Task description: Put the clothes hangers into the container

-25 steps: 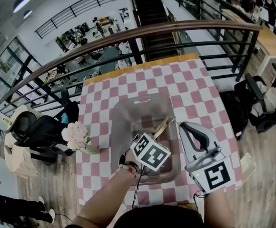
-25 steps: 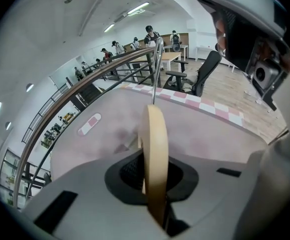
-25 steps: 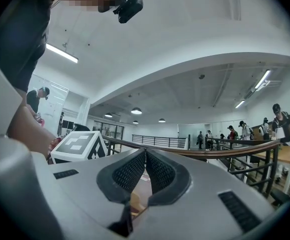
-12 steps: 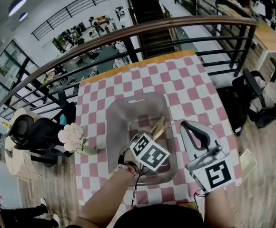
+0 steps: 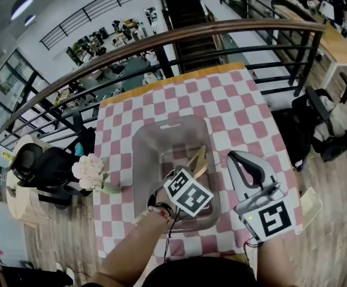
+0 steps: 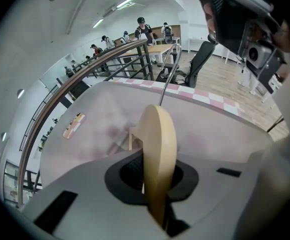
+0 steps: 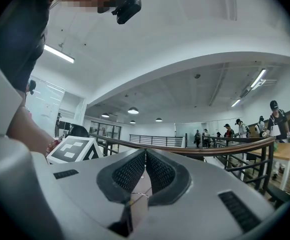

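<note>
Beside a curved dark railing (image 5: 221,37), a table (image 5: 233,106) is spread with a pink-and-white checked cloth.
At its left edge a bunch of pale pink flowers (image 5: 91,169) is seen. A clear rectangular plastic container (image 5: 161,139) is set at the middle. A curved light wooden clothes hanger (image 5: 197,159) is held down inside it by the left gripper (image 6: 157,184), whose jaws are clamped on the wood. Further right, the right gripper (image 7: 145,174) is held level over the cloth, its jaws closed on nothing.
</note>
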`<state>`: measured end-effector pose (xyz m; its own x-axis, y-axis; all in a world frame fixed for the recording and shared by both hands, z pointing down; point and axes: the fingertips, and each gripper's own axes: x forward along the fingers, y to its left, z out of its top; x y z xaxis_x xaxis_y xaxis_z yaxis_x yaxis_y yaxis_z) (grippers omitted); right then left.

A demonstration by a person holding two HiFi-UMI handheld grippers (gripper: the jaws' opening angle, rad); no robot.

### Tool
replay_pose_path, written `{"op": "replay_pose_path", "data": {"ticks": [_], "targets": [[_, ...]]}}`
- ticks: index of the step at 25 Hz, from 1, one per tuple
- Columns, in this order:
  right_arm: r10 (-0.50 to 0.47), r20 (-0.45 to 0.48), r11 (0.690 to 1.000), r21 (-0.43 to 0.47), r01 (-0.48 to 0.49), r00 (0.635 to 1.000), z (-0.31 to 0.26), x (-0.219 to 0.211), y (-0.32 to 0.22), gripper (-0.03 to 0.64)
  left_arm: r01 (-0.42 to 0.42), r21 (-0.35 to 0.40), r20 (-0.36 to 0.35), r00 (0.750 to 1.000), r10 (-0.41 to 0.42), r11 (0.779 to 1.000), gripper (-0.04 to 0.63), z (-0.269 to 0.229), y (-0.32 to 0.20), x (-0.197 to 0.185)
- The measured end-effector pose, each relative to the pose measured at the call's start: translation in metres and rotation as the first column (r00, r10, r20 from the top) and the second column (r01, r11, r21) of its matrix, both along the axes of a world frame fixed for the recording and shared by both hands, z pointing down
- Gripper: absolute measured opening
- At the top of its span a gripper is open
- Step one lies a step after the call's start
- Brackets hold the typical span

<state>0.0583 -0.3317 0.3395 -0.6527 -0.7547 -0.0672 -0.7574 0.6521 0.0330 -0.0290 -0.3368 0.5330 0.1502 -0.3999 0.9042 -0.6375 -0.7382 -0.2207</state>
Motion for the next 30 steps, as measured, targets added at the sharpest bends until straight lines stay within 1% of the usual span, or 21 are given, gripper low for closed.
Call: {"op": "replay_pose_path", "data": {"ticks": [3,6,9,17,23,30], "targets": [[0.002,-0.002,1.000,-0.002,-0.002,1.000,0.001,0.002,0.000,0.034,-0.014,-0.004,0.010,1.000,0.014,1.000,0.018,0.003,0.003,0.002],[0.007,-0.004,1.000,-0.002,-0.007,1.000,0.001,0.005,0.001,0.034,-0.041,-0.025,0.019,0.999,0.042,0.999,0.027,0.009,0.009,0.007],[0.013,-0.004,1.000,0.000,-0.013,1.000,0.001,0.009,0.003,0.034,-0.066,-0.034,0.041,0.997,0.067,0.997,0.032,0.014,0.014,0.011],[0.016,-0.005,1.000,0.006,-0.016,1.000,0.001,0.012,0.007,0.034,-0.061,-0.032,0.044,0.997,0.062,0.998,0.032,0.016,0.014,0.010],[0.021,-0.002,1.000,-0.007,-0.021,1.000,0.003,0.017,0.010,0.034,-0.060,-0.031,0.046,0.997,0.062,0.998,0.032,0.014,0.016,0.011],[0.012,-0.004,1.000,-0.010,-0.012,1.000,0.003,0.017,0.011,0.034,-0.064,-0.045,0.033,0.997,0.065,0.997,0.038,0.014,0.017,0.012]]}}
